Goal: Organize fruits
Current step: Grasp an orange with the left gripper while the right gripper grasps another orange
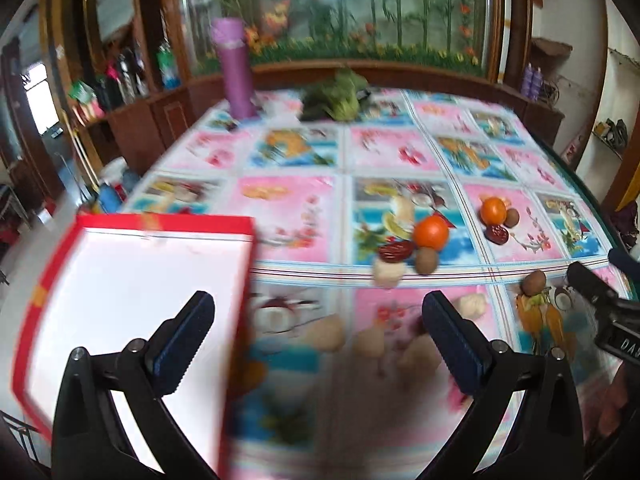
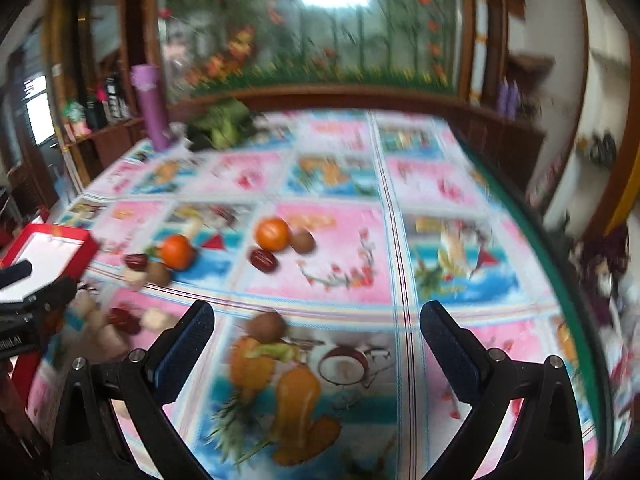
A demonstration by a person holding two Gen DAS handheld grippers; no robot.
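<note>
Two oranges [image 1: 431, 232] [image 1: 493, 211], dark red dates [image 1: 395, 251], brown kiwis [image 1: 426, 260] and pale, blurred fruits [image 1: 387, 273] are seen scattered over the middle of a table covered by a pink-and-blue tablecloth [image 1: 292, 208] printed with fruit pictures. A red-rimmed box [image 1: 132, 312] with a white inside is set at the table's left edge. The left gripper [image 1: 318, 344] and the right gripper [image 2: 316, 348] are held above the cloth, jaws spread wide, nothing gripped. A purple bottle [image 1: 235, 68] and leafy greens [image 1: 340, 98] are placed at the far end, before a wooden cabinet [image 1: 160, 112] and a flowered glass panel [image 1: 340, 12].
</note>
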